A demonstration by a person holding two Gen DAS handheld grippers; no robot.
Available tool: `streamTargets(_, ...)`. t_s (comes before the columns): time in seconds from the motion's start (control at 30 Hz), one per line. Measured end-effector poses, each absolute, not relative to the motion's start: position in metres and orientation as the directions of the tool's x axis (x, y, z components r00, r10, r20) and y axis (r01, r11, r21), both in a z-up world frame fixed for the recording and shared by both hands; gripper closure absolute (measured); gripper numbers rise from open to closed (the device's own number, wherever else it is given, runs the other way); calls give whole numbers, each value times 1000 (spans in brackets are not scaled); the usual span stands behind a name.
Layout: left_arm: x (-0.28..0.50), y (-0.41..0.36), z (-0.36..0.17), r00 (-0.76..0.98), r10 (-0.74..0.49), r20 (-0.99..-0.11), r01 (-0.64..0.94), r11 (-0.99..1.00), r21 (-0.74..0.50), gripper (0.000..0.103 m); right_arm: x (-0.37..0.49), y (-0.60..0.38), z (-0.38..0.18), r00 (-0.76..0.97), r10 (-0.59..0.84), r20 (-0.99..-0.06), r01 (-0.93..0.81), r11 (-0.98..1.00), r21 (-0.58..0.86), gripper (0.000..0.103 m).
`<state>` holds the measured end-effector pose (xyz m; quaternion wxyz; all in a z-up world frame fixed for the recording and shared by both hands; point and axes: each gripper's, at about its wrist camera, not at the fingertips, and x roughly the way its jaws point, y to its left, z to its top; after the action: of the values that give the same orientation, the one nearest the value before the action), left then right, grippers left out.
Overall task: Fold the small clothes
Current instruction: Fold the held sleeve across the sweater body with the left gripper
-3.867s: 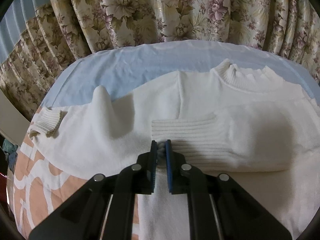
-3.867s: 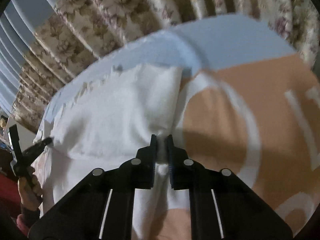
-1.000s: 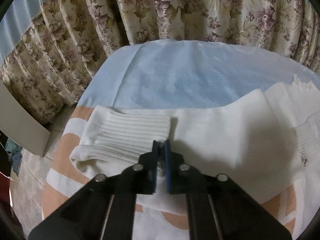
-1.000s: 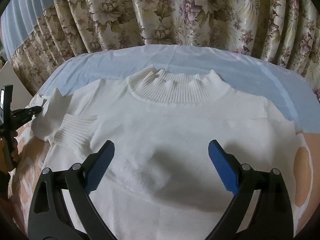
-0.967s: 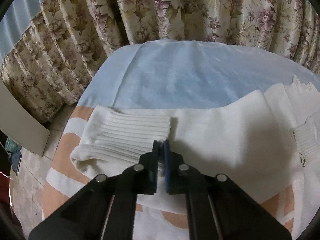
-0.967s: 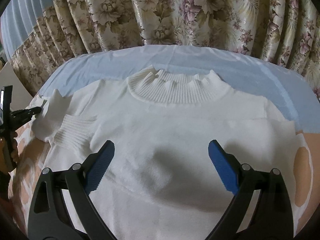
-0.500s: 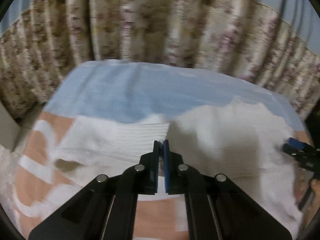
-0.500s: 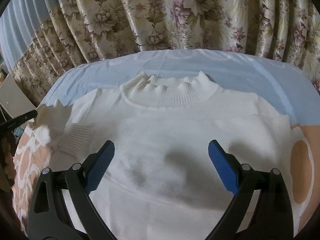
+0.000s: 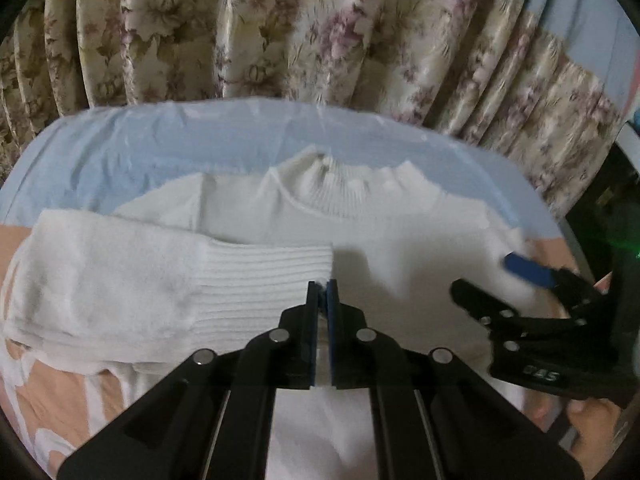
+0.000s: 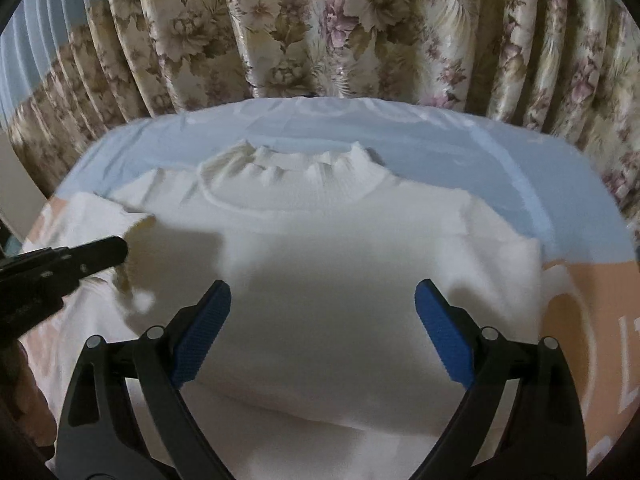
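Note:
A white knit sweater (image 9: 404,252) with a ribbed collar (image 9: 340,196) lies flat on the bed, collar away from me. My left gripper (image 9: 323,292) is shut on the ribbed cuff (image 9: 264,280) of the left sleeve and holds it over the sweater's chest. My right gripper (image 10: 322,300) is open and empty above the middle of the sweater (image 10: 340,280); it also shows at the right of the left wrist view (image 9: 500,276). The left gripper (image 10: 120,250) shows at the left edge of the right wrist view with the sleeve.
The bed cover is light blue (image 10: 440,140) at the far side and peach with white shapes (image 10: 592,320) nearer me. Floral curtains (image 10: 340,32) hang close behind the bed. A dark gap (image 9: 616,208) lies past the bed's right edge.
My left gripper has carried the sleeve cuff from the far left in over the sweater's body. My right gripper, shut on cloth earliest, has stayed open over the sweater.

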<state>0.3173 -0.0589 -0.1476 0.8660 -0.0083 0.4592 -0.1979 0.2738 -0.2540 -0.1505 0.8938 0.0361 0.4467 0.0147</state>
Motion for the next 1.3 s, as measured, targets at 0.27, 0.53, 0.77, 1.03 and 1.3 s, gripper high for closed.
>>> streamTargets(0.27,308,-50,-154,507,-259,-822,339,937,-86,77,274,-249,-153,592,3,-806,-6,1000,-1,10)
streamTargets(0.53,294,13,-117,715,20,-699,218,943,250,18,279,-214,-131,604,114,-789,-103,993,64,7)
streamTargets(0.77,329,70,-156,645,124,-754,124,957,263,18,305,-147,-145,517,247,-820,-214,964,155,22)
streamTargets(1.03,329,70,-159,637,73,-767,153,964,219,18,318,-129,-167,461,243,-854,-187,967,174,85)
streamTargets(1.3,335,68,-150,621,-41,-783,212,970,118,20,307,-122,-151,572,131,-810,-270,962,-35,96)
